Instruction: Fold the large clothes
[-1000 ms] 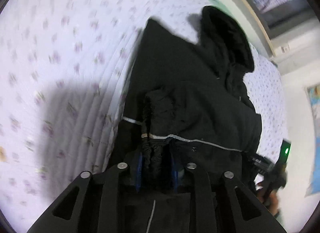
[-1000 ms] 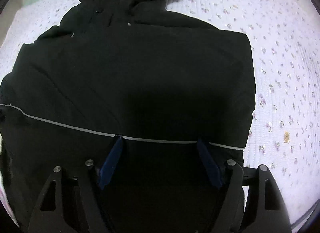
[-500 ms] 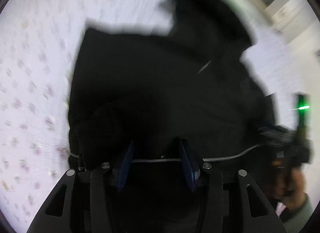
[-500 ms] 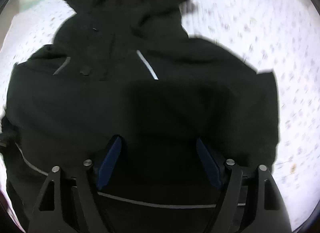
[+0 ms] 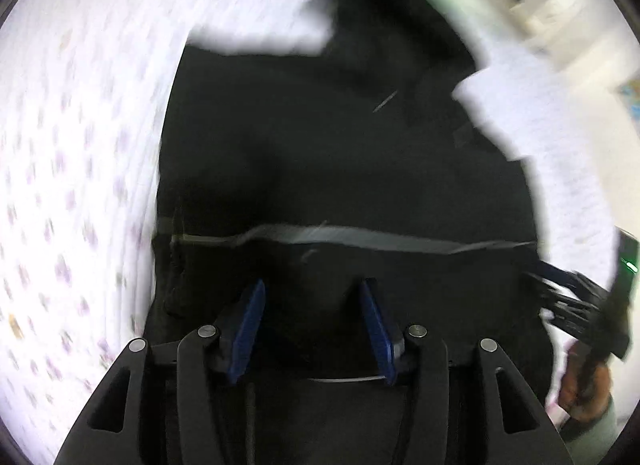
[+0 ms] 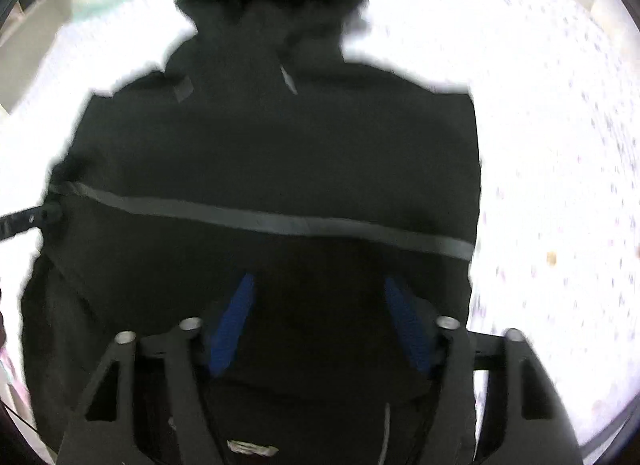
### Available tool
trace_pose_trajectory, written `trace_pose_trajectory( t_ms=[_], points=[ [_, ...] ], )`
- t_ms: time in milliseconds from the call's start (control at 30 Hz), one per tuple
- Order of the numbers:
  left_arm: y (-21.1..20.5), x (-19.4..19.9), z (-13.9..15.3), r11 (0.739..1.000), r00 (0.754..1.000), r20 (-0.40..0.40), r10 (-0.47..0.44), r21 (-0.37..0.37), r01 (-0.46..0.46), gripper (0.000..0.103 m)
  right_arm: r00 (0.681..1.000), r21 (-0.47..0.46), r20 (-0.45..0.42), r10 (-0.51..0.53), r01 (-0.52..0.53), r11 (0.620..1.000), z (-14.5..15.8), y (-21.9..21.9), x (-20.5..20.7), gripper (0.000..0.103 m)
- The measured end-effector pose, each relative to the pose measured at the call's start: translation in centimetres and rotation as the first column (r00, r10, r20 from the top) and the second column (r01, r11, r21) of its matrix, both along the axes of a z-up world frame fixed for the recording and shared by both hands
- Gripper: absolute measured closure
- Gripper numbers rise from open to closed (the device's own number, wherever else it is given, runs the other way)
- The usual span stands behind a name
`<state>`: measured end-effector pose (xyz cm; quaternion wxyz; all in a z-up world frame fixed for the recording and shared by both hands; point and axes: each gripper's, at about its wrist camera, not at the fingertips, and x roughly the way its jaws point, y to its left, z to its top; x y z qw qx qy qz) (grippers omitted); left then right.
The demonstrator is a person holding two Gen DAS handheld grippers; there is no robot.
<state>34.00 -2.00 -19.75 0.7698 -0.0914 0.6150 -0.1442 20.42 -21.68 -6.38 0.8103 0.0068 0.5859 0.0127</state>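
Black jacket (image 6: 272, 153) lies flat on bed (image 6: 560, 125), hood at 12 o'clock. Both my left hand-held gripper (image 5: 314, 317) and right hand-held gripper (image 6: 320, 325) spread, empty. Risk: bulky fabric slips from a shallow pinch, fold skews.

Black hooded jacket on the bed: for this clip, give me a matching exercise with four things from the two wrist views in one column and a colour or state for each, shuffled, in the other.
Things:
1. black hooded jacket
2. left tongs
3. bedspread
4. stripe across the jacket

Colour or state:
A. white with small purple flowers
B. grey, thin, running side to side
C. open, blue pads apart, empty
D. lying spread on the bed, hood at the far end

Pairs: 1-D, 2-C, 3-A, 4-B
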Motion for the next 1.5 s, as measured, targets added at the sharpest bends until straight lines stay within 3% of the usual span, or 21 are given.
trace_pose_trajectory(
  t_ms=[67, 200, 333, 467, 533, 600, 700, 767, 867, 1067, 1233, 1267, 1300, 1333, 1367, 1400, 1433, 1500],
  points=[
    [-0.1, 0.5, -0.7, 1.000, 1.000, -0.002, 0.013, -0.005, -0.013, 0.057, 1.000, 0.044, -0.026, -0.015, 0.016, 0.999, -1.8, -1.2, -0.9, 0.040],
    [-1.0, 1.0, 2.5, 1.000, 0.999, 0.037, -0.023, 0.017, 0.023, 0.056, 0.997, 0.081, -0.069, -0.020, 0.025, 0.996, -0.3, -2.1, -0.1, 0.040],
    [-0.2, 0.9, 9.7, 0.999, 0.987, 0.157, -0.036, -0.018, 0.039, 0.056, 1.000, 0.182, 0.010, -0.021, 0.019, 0.983, 5.9, -3.5, 0.5, 0.040],
    [0.4, 3.2, 17.3, 0.999, 0.956, 0.292, -0.034, -0.001, 0.036, 0.055, 0.986, 0.164, 0.166, -0.028, 0.000, 0.987, 13.8, -4.9, 3.4, 0.037],
    [0.5, 4.5, 20.3, 1.000, 0.939, 0.343, -0.021, -0.004, 0.024, 0.049, 0.975, 0.165, 0.220, -0.028, -0.009, 0.986, 16.6, -5.1, 5.2, 0.036],
    [0.8, 6.0, 22.2, 1.000, 0.925, 0.379, -0.006, -0.016, 0.013, 0.039, 0.962, 0.161, 0.272, -0.033, -0.012, 0.987, 19.3, -5.2, 7.5, 0.036],
    [0.6, 9.5, 23.1, 0.999, 0.918, 0.396, 0.006, -0.033, 0.008, 0.038, 0.953, 0.153, 0.300, -0.041, -0.005, 0.988, 20.5, -4.7, 11.2, 0.031],
    [-0.3, 11.7, 22.5, 1.000, 0.922, 0.387, 0.007, -0.031, 0.006, 0.038, 0.954, 0.146, 0.294, -0.050, 0.007, 0.989, 20.0, -4.8, 13.7, 0.030],
    [-2.1, 17.0, 18.6, 1.000, 0.936, 0.353, 0.000, -0.002, 0.001, 0.038, 0.961, 0.130, 0.271, -0.053, 0.018, 0.991, 17.6, -5.1, 17.9, 0.030],
    [-4.6, 24.8, 10.3, 1.000, 0.960, 0.278, 0.015, 0.018, -0.020, 0.038, 0.975, 0.077, 0.214, -0.061, 0.046, 0.996, 9.7, -5.6, 25.8, 0.030],
    [-6.9, 29.3, 5.6, 1.000, 0.974, 0.225, -0.007, 0.022, 0.002, 0.038, 0.986, 0.025, 0.160, -0.051, 0.048, 0.999, 4.1, -5.9, 31.6, 0.030],
    [-7.2, 30.1, 4.6, 1.000, 0.976, 0.216, -0.008, 0.025, 0.003, 0.038, 0.988, 0.030, 0.143, -0.051, 0.047, 0.998, 3.1, -5.9, 32.5, 0.035],
    [-7.5, 30.8, 3.6, 0.999, 0.979, 0.205, -0.003, 0.035, -0.004, 0.038, 0.992, 0.046, 0.116, -0.048, 0.043, 0.998, 1.7, -5.9, 33.6, 0.061],
    [-7.6, 31.3, 2.9, 0.999, 0.980, 0.200, 0.005, 0.049, -0.015, 0.044, 0.994, 0.058, 0.098, -0.048, 0.043, 0.997, 0.8, -5.8, 34.2, 0.073],
    [-7.3, 31.9, 2.1, 0.997, 0.978, 0.207, 0.028, 0.071, -0.043, 0.057, 0.993, 0.041, 0.096, -0.064, 0.060, 0.997, 0.4, -6.1, 34.6, 0.091],
    [-6.7, 32.2, 1.7, 0.998, 0.981, 0.191, 0.043, 0.044, -0.052, 0.081, 0.985, 0.044, 0.142, -0.099, 0.093, 0.995, 0.8, -7.2, 34.5, 0.093],
    [-5.6, 32.3, 1.5, 0.998, 0.982, 0.174, 0.069, -0.027, -0.065, 0.083, 0.975, 0.081, 0.181, -0.125, 0.112, 0.990, 1.5, -8.1, 34.2, 0.093],
    [-3.6, 31.6, 1.9, 0.987, 0.978, 0.186, 0.095, -0.145, -0.068, 0.077, 0.947, 0.241, 0.240, -0.213, 0.155, 0.958, 3.0, -11.4, 32.4, 0.088]
  ],
)
